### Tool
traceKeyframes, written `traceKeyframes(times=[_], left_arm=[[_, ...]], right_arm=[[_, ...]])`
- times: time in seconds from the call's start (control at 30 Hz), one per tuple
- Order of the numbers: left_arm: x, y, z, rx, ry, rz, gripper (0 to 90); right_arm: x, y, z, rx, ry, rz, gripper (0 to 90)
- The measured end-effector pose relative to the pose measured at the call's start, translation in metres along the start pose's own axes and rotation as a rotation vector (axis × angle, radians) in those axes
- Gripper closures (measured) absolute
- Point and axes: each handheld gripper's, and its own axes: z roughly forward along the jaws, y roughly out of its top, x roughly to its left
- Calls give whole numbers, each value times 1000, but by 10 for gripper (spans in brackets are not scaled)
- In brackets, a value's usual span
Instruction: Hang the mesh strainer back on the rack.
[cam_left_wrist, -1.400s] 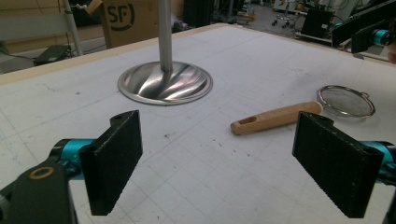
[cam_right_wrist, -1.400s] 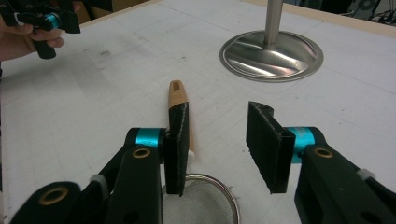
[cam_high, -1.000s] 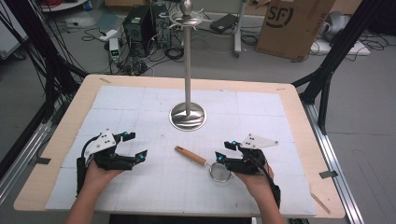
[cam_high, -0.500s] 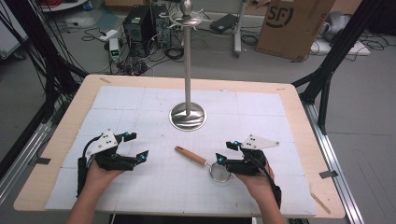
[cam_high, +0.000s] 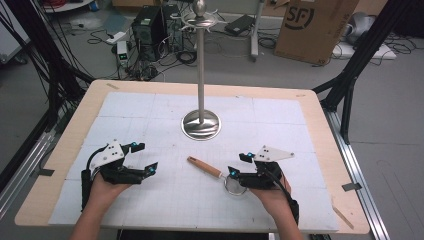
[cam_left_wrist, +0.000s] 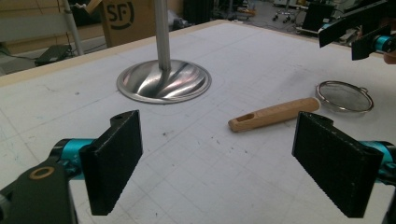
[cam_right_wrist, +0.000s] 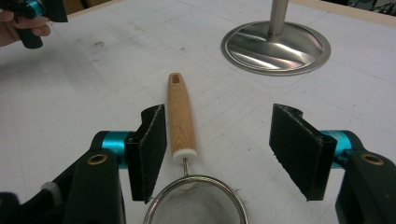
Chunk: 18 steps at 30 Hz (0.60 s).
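On the white-topped bench (cam_high: 125, 112), the strainer (cam_high: 220, 176) lies untouched just in front of the hook stand (cam_high: 200, 120), between the right gripper's (cam_high: 239, 165) wide-open fingers; the left gripper (cam_high: 143, 157), also open, holds nothing, so lifting and hanging remain.

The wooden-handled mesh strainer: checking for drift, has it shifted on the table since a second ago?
No. The wooden-handled mesh strainer lies equally far from the steel stand base.

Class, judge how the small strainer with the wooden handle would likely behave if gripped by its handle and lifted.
The strainer probably lifts stiffly: wooden handle, wire rim. It looks light, being thin mesh. The rounded handle might twist between flat pads, letting the bowl droop.
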Motion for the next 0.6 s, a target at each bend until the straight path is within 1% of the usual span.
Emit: traceKeyframes(times=[0.13, 0.27, 0.43, 0.53, 0.57, 0.6], left_arm=[[1, -1, 0, 4, 5, -1, 167], [3, -2, 0, 10, 7, -6, 167], [5, -2, -1, 4, 11, -8, 167], [7, -5, -2, 12, 20, -20, 166], [8, -6, -2, 14, 23, -22, 166], [8, -6, -2, 13, 24, -24, 166]], right_arm=[[0, 1, 2, 3, 1, -9, 358], [0, 0, 6, 31, 3, -12, 359], [3, 1, 14, 56, 8, -21, 360], [5, 3, 20, 89, 15, -37, 365], [5, 3, 23, 97, 12, -44, 371], [6, 4, 25, 117, 9, -49, 377]])
